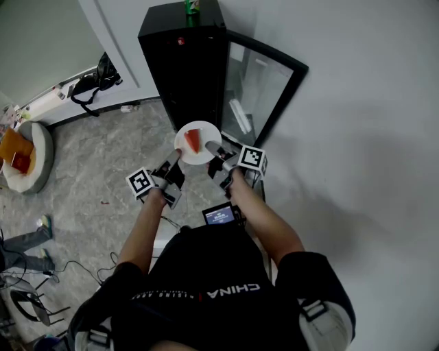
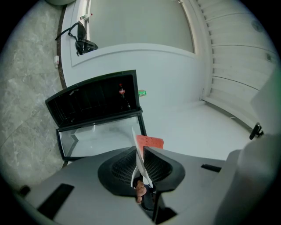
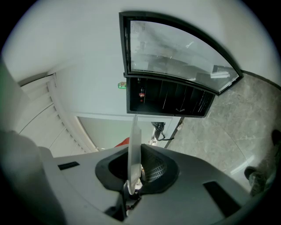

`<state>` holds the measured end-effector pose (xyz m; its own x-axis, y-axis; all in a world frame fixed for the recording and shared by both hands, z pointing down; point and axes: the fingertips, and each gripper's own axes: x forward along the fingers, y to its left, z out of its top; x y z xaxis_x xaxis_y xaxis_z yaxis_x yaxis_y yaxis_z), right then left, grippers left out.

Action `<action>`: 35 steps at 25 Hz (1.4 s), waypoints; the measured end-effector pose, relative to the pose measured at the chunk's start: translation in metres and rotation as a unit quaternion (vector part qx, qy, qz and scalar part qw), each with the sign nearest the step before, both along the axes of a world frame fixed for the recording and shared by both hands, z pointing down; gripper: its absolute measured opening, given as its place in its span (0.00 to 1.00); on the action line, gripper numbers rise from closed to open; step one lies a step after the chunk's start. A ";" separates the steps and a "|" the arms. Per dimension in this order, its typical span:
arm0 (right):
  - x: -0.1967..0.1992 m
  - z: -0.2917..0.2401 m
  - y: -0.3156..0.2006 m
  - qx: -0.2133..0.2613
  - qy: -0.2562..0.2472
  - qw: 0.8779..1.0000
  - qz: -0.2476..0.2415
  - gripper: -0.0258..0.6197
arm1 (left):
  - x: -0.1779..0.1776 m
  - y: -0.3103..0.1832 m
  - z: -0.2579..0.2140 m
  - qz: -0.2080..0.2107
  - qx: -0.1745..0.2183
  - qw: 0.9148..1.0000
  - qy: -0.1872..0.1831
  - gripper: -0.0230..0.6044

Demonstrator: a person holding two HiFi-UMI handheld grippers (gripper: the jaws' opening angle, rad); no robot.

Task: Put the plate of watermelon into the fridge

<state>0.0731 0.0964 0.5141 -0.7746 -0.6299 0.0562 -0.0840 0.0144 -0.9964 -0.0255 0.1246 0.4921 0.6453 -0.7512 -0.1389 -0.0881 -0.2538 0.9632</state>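
Observation:
A white plate with a red watermelon slice is held level between both grippers, just in front of the black fridge. The fridge's glass door stands open to the right. My left gripper is shut on the plate's near-left rim and my right gripper on its right rim. In the left gripper view the plate runs edge-on between the jaws of the left gripper, with the slice behind. In the right gripper view the right gripper clamps the plate's edge.
A green bottle stands on top of the fridge. A black bag lies by the back wall and a round cushion sits on the stone floor at left. Cables trail at lower left. A white wall closes the right side.

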 end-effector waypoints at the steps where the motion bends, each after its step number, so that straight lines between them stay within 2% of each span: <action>1: 0.001 0.001 0.000 0.000 0.000 1.000 0.000 0.09 | 0.001 0.000 0.000 0.000 0.001 1.000 -0.001 0.12; 9: 0.017 0.008 -0.004 -0.019 -0.006 1.000 -0.002 0.09 | 0.017 -0.005 0.002 -0.001 0.002 1.000 -0.004 0.12; 14: 0.054 0.014 -0.031 -0.017 -0.013 1.000 -0.002 0.09 | 0.054 -0.033 0.012 -0.009 -0.001 1.000 -0.010 0.12; 21: 0.070 0.005 -0.038 -0.024 -0.019 0.999 -0.013 0.09 | 0.071 -0.037 -0.001 -0.019 -0.003 1.000 -0.016 0.12; 29: 0.068 0.008 -0.043 -0.028 -0.017 0.999 -0.041 0.09 | 0.071 -0.037 0.003 -0.040 -0.013 0.999 -0.021 0.12; 35: 0.058 0.021 -0.056 -0.039 -0.016 0.998 -0.038 0.09 | 0.061 -0.052 0.011 -0.033 -0.017 0.999 -0.018 0.12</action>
